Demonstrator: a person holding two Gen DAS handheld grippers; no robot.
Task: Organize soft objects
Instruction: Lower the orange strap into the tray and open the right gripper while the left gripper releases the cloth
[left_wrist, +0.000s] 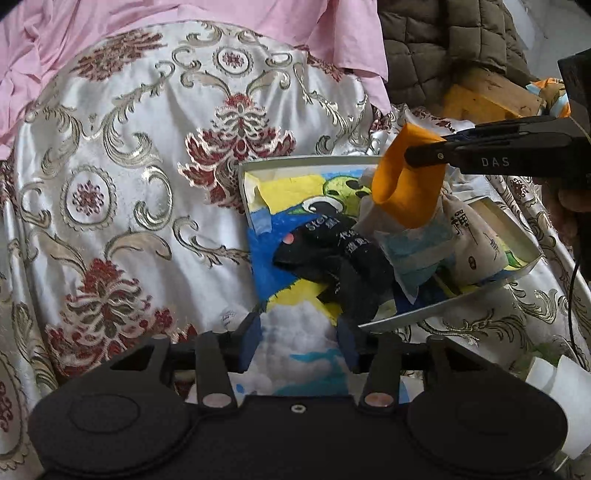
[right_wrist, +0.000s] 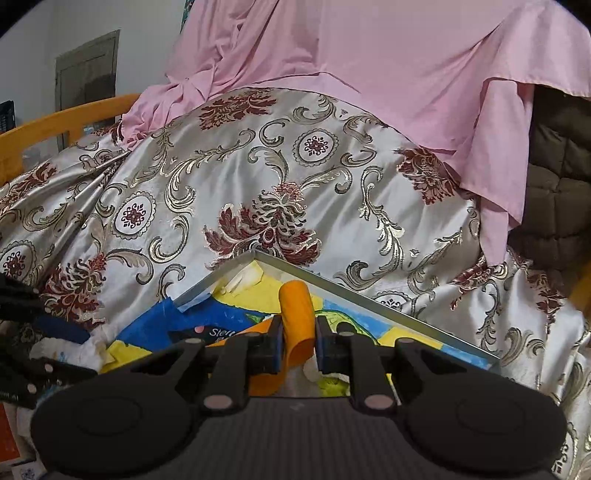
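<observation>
Gripping orange cloth (left_wrist: 406, 184), right tongs (right_wrist: 299, 345), box (left_wrist: 314, 161) partly hidden

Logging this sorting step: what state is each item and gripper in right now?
Orange fabric piece: held above the box.
Right gripper: shut on it.
Left gripper: open, holding nothing.
Black sock: lying in the box.
Shallow painted cardboard box: open, on the bedspread.

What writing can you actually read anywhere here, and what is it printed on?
"DAS": on the right tool's black finger.
"Ste...": white letters on the black sock, rest hidden.
More white lettering on the sock: too blurred.
Dark characters on the beige pouch: unreadable.
</observation>
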